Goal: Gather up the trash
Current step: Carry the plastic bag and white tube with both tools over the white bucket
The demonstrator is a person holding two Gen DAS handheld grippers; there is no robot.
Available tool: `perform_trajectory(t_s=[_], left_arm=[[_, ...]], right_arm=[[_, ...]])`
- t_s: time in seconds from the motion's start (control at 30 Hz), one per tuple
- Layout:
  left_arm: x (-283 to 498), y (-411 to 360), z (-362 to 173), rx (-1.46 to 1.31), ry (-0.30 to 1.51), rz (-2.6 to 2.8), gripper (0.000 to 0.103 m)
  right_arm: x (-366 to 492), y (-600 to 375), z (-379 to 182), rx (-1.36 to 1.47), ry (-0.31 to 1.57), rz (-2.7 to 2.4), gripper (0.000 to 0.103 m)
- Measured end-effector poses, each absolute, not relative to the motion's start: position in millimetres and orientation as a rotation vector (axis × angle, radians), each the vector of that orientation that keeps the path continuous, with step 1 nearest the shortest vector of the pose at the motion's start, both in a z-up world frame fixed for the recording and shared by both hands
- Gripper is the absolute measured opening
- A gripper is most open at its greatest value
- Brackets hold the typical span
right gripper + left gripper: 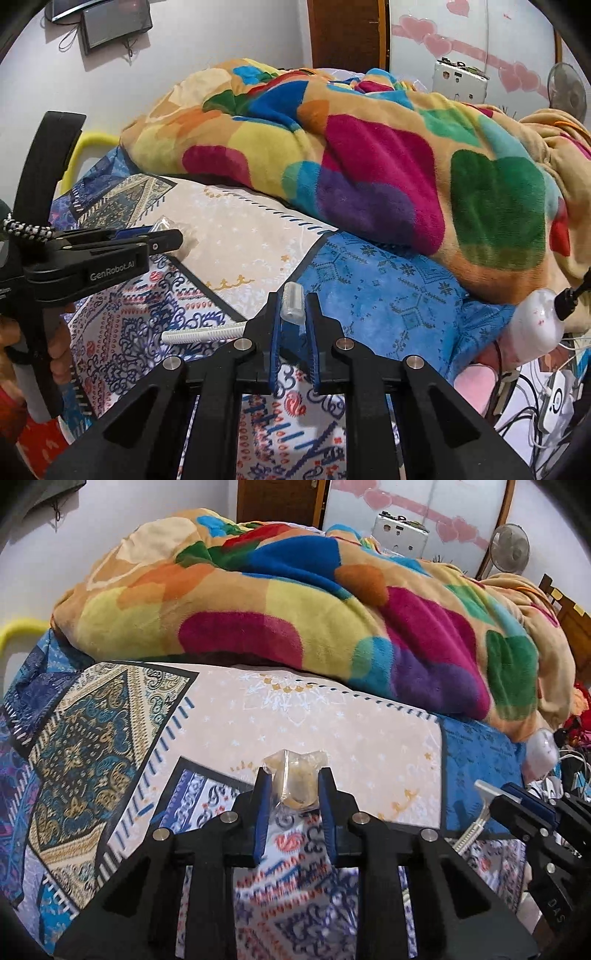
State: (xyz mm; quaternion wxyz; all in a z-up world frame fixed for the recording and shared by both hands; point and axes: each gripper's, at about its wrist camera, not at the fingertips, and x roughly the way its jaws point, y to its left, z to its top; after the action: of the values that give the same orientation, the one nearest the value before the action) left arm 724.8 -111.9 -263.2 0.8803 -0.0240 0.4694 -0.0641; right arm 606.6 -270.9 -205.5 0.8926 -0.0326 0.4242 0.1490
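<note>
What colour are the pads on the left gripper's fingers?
Blue, on black fingers; clearest in the left wrist view, where they clamp a clear wrapper.

My left claw (294, 775) pinches a clear plastic wrapper (295, 781) between its blue pads above the patterned bedsheet (110, 738). At the right edge my other claw (517, 797) grips a white razor (476, 823). A colourful blanket (295, 602) is heaped behind.

Ahead of both tongs the patterned bed sheet (317, 716) lies flat and open, giving passage forward and to the left. A heaped multicoloured blanket (369, 155) walls off the far side and the right of the bed. Off the bed's right edge, a tangle of cables (532, 402) crowds the space.
</note>
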Motion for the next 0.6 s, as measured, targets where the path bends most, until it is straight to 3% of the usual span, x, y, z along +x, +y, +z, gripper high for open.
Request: perform_trajectory(t_s=[0.6], left_arm=[[608.9,-70.9,-145.6,-0.084,0.86,-0.144,0.024]], right_arm=[[546.2,-244.5,-123.3,-0.093,0.779,0.356,0.012]])
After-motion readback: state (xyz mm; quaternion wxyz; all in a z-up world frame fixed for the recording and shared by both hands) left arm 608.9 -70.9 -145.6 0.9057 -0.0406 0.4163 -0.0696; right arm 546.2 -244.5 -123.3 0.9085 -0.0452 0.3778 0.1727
